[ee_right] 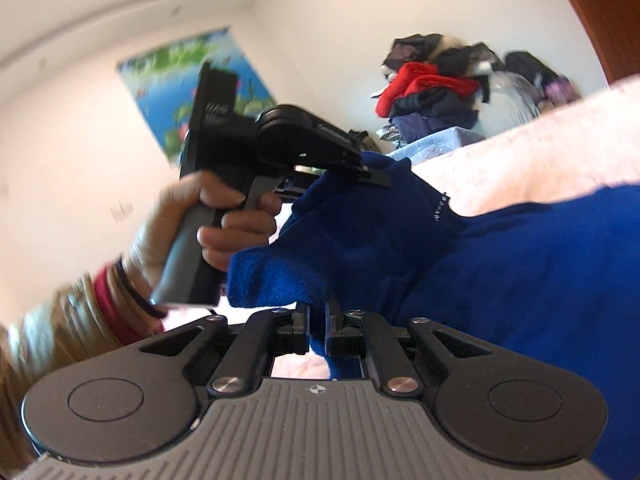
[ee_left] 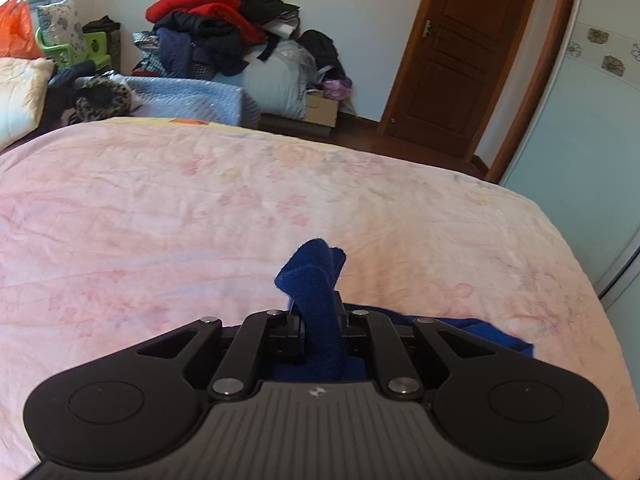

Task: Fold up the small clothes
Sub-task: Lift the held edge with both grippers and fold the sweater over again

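A dark blue fleece garment (ee_right: pixel 500 272) lies partly on the pink bed cover (ee_left: pixel 200 208). My left gripper (ee_left: pixel 318 312) is shut on a bunched edge of the garment (ee_left: pixel 316 280), which sticks up between its jaws. My right gripper (ee_right: pixel 318 320) is shut on another edge of the same garment, lifted off the bed. In the right wrist view the left gripper (ee_right: pixel 372 176) shows from the side, held by a hand (ee_right: pixel 224 220), gripping the blue fabric.
A heap of clothes (ee_left: pixel 216 28) lies beyond the bed's far edge, with a blue folded quilt (ee_left: pixel 192 96) and a cardboard box (ee_left: pixel 320 110). A wooden door (ee_left: pixel 460 48) is at the right. Pillows (ee_left: pixel 20 92) lie at the far left.
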